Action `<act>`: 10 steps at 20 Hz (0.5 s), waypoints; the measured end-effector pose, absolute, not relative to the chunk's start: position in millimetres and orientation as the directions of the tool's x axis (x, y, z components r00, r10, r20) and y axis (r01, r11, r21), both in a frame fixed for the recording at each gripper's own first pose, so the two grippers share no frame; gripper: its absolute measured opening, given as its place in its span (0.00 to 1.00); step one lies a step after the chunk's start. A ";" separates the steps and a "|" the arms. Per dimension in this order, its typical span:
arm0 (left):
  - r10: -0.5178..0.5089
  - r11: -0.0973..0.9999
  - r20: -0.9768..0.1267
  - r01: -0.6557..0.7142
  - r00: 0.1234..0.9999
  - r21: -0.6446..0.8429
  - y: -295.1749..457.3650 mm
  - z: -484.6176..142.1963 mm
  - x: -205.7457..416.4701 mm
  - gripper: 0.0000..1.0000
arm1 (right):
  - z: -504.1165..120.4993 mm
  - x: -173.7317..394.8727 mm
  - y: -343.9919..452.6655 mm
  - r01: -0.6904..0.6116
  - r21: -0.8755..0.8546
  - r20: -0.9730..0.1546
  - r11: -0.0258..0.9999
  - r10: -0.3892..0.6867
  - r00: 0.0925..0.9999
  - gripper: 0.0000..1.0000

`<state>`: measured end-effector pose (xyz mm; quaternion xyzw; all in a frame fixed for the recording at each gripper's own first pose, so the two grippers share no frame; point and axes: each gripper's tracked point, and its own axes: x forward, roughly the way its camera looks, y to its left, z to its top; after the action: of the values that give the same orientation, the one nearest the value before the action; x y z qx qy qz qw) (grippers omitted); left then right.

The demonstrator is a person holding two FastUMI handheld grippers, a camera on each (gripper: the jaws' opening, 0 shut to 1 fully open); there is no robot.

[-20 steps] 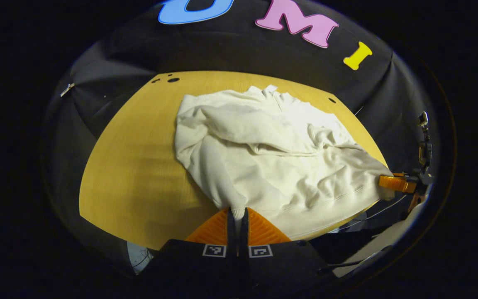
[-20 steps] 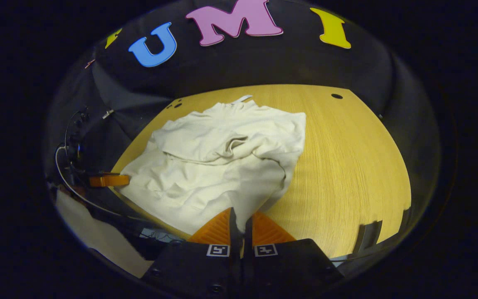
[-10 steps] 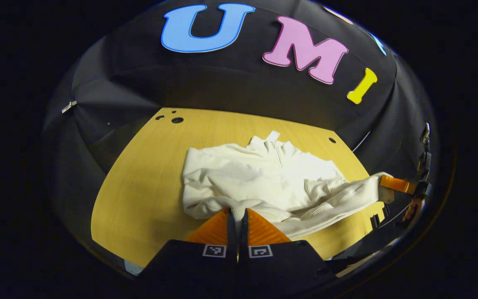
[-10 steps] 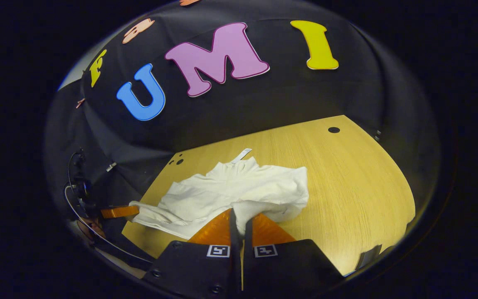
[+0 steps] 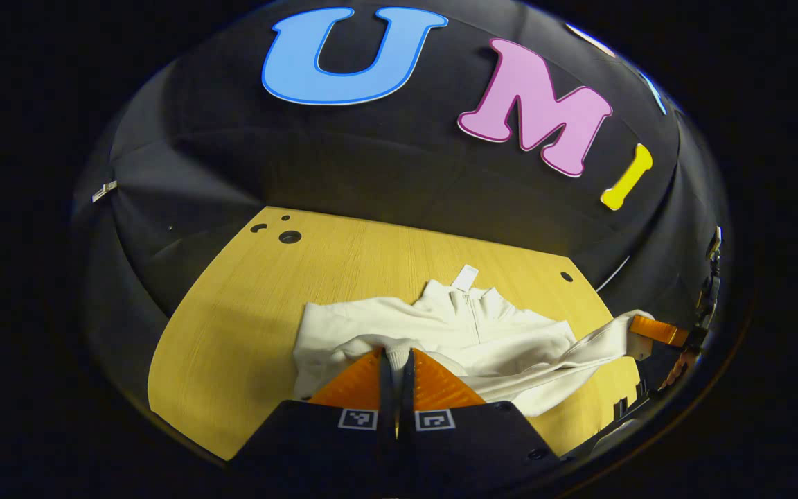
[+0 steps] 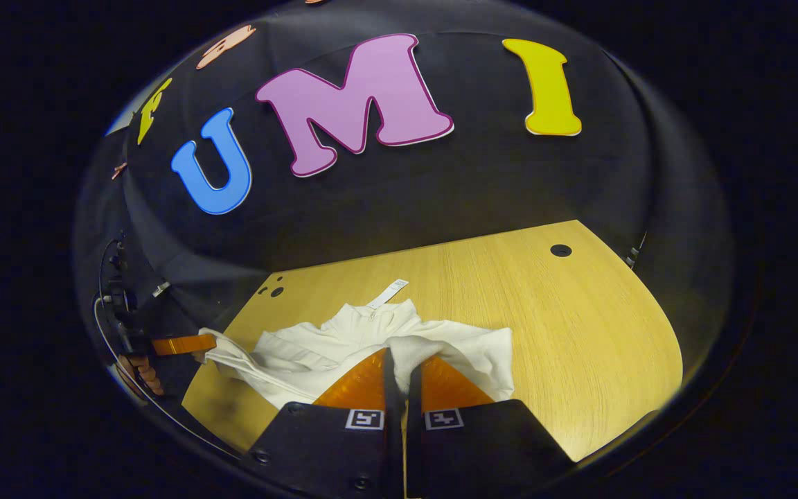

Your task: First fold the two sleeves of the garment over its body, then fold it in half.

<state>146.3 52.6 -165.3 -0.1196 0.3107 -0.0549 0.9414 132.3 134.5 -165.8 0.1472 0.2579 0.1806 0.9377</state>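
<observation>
Pinching garment (image 5: pixel 482 333) hem — both tools closed

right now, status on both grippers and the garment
Left gripper and right gripper shut on cream zip-neck garment. Hem carried toward collar. Wooden table unobstructed.

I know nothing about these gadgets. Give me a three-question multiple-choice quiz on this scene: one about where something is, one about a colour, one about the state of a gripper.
1. Where does the garment lie?
A. on the wooden table
B. on the floor
C. hung on the booth wall

2. What colour is the garment?
A. dark blue
B. off-white
C. red

3. How stands the left gripper?
A. wide open above the table
B. shut on the garment
C. shut on a cup

Answers:
1 A, the cloth rests on the yellow wood in both gripper views.
2 B, it is pale cream all over.
3 B, its fingers are closed with a bit of cloth pinched between them; the right gripper holds the cloth likewise.
</observation>
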 end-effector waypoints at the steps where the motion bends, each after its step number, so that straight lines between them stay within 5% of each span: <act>1: -0.177 0.966 -0.571 0.030 0.802 -0.257 51.7 -166.1 154.7 0.06 | -168.4 141.0 135.7 -0.256 0.363 -0.434 0.896 0.406 0.804 0.07; 10: -0.151 0.977 -0.603 0.025 0.783 -0.211 49.6 -192.9 235.0 0.05 | -201.0 203.8 139.1 -0.202 0.347 -0.478 0.916 0.358 0.802 0.07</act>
<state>235.0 49.6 -192.9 -0.0963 0.3258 -0.0468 0.9394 203.8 139.1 -201.0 0.1406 0.2767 0.1492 0.9388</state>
